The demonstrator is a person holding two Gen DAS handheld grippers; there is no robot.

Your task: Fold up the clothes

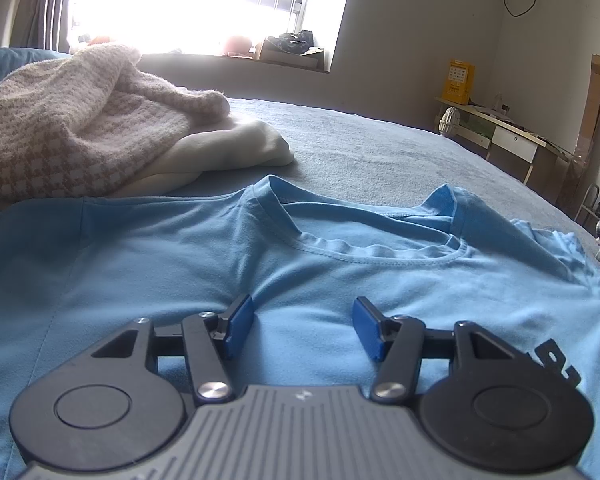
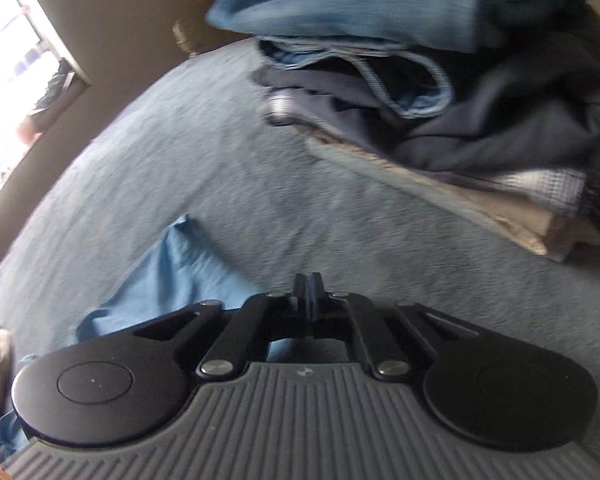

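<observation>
Item: light-blue tee (image 1: pixel 260 248), spread front-up on the bed (image 1: pixel 380 152), collar away from me, sleeves out to both sides. A sleeve tip (image 2: pixel 180 264) shows in the right view, lying flat on the cover.

Item: my left gripper (image 1: pixel 302 328), jaws about half apart, hovering over the chest of the tee, holding nothing.

Item: my right gripper (image 2: pixel 309 280), jaws shut together, no cloth visibly between them; it sits just beside the sleeve.

Item: folded stack (image 2: pixel 460 100) of blues, navy and beige, well apart on the bed. Knit pile (image 1: pixel 60 132) near the window side, unfolded.

Containers: none in view; the bed holds everything.

Step, as I judge it: the tee is laid out, first fold not yet made. Next move calls for opening my right jaws, pinching the sleeve edge, and carrying it across the body while my left pins the cloth.
</observation>
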